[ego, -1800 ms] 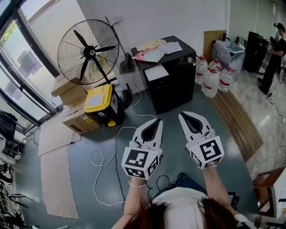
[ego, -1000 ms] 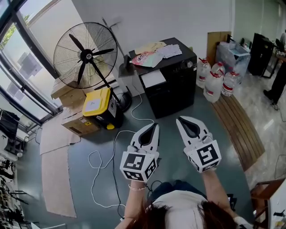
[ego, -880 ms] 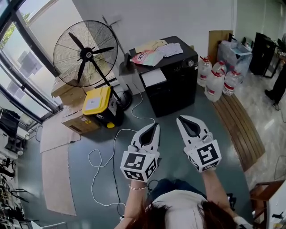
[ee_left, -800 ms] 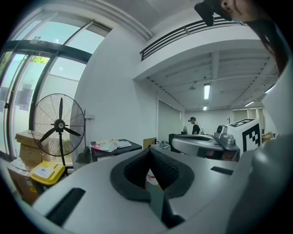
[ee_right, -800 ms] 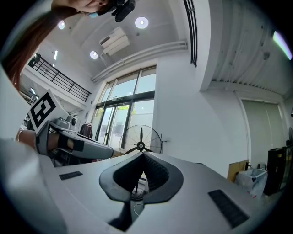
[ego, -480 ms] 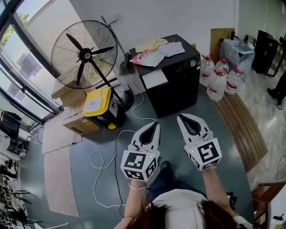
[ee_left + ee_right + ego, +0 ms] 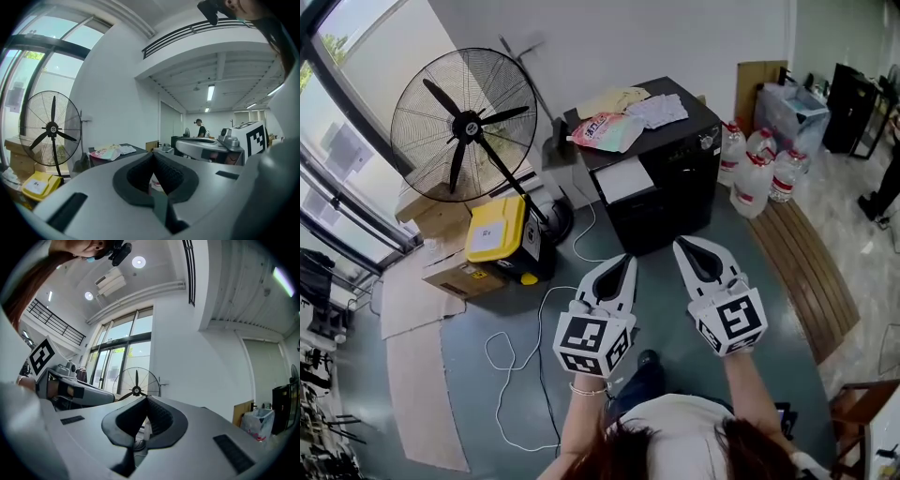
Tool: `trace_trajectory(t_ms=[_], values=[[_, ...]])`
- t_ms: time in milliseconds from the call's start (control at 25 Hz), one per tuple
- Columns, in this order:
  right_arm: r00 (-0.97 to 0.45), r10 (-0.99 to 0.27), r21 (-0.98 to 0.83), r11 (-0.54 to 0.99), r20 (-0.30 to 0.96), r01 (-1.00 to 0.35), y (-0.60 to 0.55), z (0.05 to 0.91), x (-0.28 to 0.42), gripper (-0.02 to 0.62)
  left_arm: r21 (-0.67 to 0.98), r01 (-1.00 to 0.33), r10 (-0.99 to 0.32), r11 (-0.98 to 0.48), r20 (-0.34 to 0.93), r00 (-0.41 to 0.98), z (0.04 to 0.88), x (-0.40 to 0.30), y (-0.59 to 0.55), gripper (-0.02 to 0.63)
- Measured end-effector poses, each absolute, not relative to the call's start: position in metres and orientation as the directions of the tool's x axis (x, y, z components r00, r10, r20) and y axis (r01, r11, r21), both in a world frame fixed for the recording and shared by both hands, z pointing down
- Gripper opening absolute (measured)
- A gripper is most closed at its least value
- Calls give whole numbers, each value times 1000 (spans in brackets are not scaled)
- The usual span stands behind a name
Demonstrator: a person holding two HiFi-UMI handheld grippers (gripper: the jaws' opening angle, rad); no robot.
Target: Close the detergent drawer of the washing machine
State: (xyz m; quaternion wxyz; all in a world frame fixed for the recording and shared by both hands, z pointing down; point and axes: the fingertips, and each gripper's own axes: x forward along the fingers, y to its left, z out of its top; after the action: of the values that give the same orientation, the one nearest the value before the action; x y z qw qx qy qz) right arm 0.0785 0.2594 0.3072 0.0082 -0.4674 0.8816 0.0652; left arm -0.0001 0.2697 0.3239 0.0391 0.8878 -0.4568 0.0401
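Note:
The black washing machine (image 7: 675, 178) stands against the far wall, and its white detergent drawer (image 7: 622, 178) sticks out of the front at the upper left. A colourful bag (image 7: 605, 129) and folded cloths (image 7: 656, 110) lie on its top. My left gripper (image 7: 626, 259) and right gripper (image 7: 682, 245) are side by side in the air, a good way short of the machine, both pointing at it. Both are shut and hold nothing. In the left gripper view the left gripper (image 7: 152, 155) has its pads closed together, as does the right gripper (image 7: 146, 399) in its own view.
A big standing fan (image 7: 459, 127) and a yellow box (image 7: 497, 230) on cartons are left of the machine. A white cable (image 7: 520, 328) loops over the floor. Water bottles (image 7: 755, 164) and a wooden pallet (image 7: 802, 272) lie to the right. A person (image 7: 199, 127) stands far off.
Both grippers, still shut, have drifted forward toward the washing machine, which now sits a little nearer. A foot has come into view on the floor below them.

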Motion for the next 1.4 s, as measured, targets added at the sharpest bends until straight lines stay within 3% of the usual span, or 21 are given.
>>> trace_trajectory(t_ms=[680,1400], values=[[-504,-861,92,497,-71,-863,158,307,34,26,30,-780,-774,-626,106,625,329,-55,165,17],[-457,-889,86,454,-13,-887,95,334,45,38,96,-722,-717,-686,79,692,351,-55,102,20]])
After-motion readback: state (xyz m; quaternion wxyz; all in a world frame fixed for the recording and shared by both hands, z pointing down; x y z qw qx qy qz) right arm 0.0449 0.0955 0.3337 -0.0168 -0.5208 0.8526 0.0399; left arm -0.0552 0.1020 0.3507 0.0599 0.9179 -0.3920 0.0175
